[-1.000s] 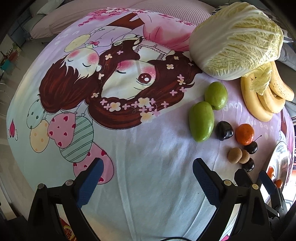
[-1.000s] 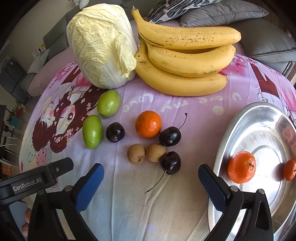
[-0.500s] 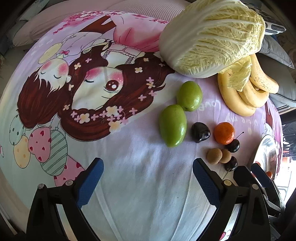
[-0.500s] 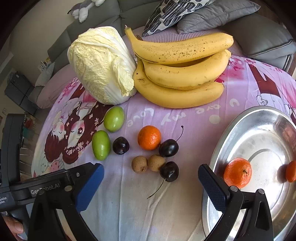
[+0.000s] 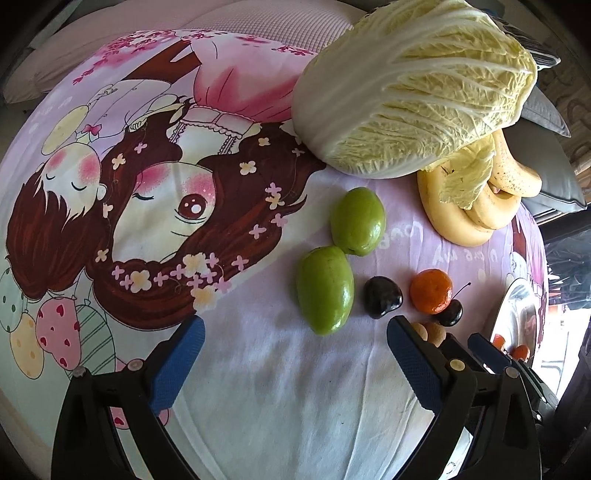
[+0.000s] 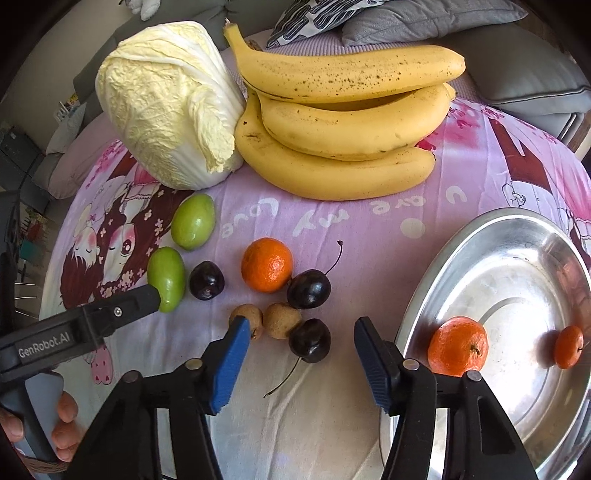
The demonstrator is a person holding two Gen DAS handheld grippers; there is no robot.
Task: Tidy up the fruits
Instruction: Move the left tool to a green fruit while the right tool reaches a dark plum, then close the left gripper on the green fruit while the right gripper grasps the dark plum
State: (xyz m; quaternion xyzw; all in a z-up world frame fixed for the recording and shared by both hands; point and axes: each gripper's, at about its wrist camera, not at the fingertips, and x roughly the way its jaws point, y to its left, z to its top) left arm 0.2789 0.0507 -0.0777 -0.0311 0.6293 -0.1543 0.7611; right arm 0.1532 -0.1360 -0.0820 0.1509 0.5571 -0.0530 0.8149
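I see right tool [image 6: 299, 350] jaws just been closing, now half spread, nothing pinched; dark cherry [image 6: 309, 339] lies between blue pads, untouched. Two brown longans [image 6: 282, 319] just beside left pad. Left tool [image 5: 291, 363] spread wide, empty, above cartoon cloth [image 5: 258, 387]. Two green fruits [image 5: 325, 290] near its right finger. Steel tray [image 6: 517, 258] holds two tangerines [image 6: 458, 346]; third tangerine [image 6: 266, 264] on cloth.

I'm looking into a home living room: a grey sofa [image 6: 535, 70] with a patterned cushion [image 6: 317, 14] and grey pillows runs behind the tabletop, which wears a pink cartoon-print cloth [image 6: 369, 221]. A napa cabbage [image 6: 170, 103] and bananas [image 6: 343, 122] sit on it like ordinary groceries.
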